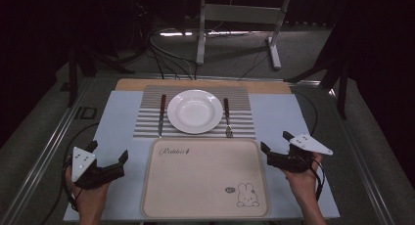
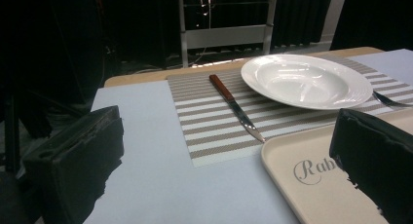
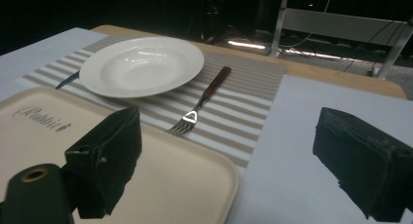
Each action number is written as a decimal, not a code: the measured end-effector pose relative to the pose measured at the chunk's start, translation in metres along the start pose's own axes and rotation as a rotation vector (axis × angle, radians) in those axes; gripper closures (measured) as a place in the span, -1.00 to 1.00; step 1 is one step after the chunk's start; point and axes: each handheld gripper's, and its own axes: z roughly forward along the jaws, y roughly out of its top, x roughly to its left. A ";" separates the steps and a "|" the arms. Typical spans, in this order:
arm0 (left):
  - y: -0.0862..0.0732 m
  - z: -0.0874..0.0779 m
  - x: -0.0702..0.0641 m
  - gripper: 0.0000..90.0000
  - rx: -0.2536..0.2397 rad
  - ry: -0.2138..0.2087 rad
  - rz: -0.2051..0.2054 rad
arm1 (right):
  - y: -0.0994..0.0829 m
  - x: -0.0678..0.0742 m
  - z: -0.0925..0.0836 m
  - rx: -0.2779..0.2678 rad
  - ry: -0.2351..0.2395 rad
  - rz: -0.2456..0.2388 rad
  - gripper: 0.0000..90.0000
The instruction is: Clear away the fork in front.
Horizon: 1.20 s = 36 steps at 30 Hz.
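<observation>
Tabletop (image 1: 117,118) — pale blue, dark surroundings

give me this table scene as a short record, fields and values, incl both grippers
surface: pale blue table cover
placemat: striped, far centre
plate: white, empty, on placemat
knife: left of plate, on placemat
fork: right of plate, tines toward tray
tray: beige, rabbit print, empty, near centre
left hand-held gripper: open, left of tray
right hand-held gripper: open, right of tray
</observation>
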 end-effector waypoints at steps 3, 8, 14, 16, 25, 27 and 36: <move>0.000 0.000 0.000 -1.00 0.002 -0.001 -0.001 | 0.005 -0.001 0.002 -0.003 -0.002 0.003 -0.77; -0.001 0.000 0.000 -1.00 0.003 0.004 -0.006 | 0.016 -0.002 0.008 -0.012 -0.008 0.007 -0.77; -0.001 0.001 -0.001 -1.00 0.008 0.002 -0.001 | 0.028 -0.003 0.015 -0.021 -0.012 -0.011 -0.77; -0.001 0.002 -0.002 -1.00 0.010 0.002 0.000 | 0.031 -0.004 0.018 -0.019 -0.013 -0.016 -0.77; -0.001 0.002 -0.002 -1.00 0.009 0.005 0.000 | 0.047 -0.008 0.029 -0.034 -0.024 -0.013 -0.76; -0.001 0.002 -0.002 -1.00 0.009 0.005 -0.001 | 0.050 -0.008 0.032 -0.035 -0.027 -0.012 -0.77; -0.001 0.002 -0.002 -1.00 0.010 0.003 0.000 | 0.062 -0.009 0.047 -0.036 -0.036 -0.011 -0.77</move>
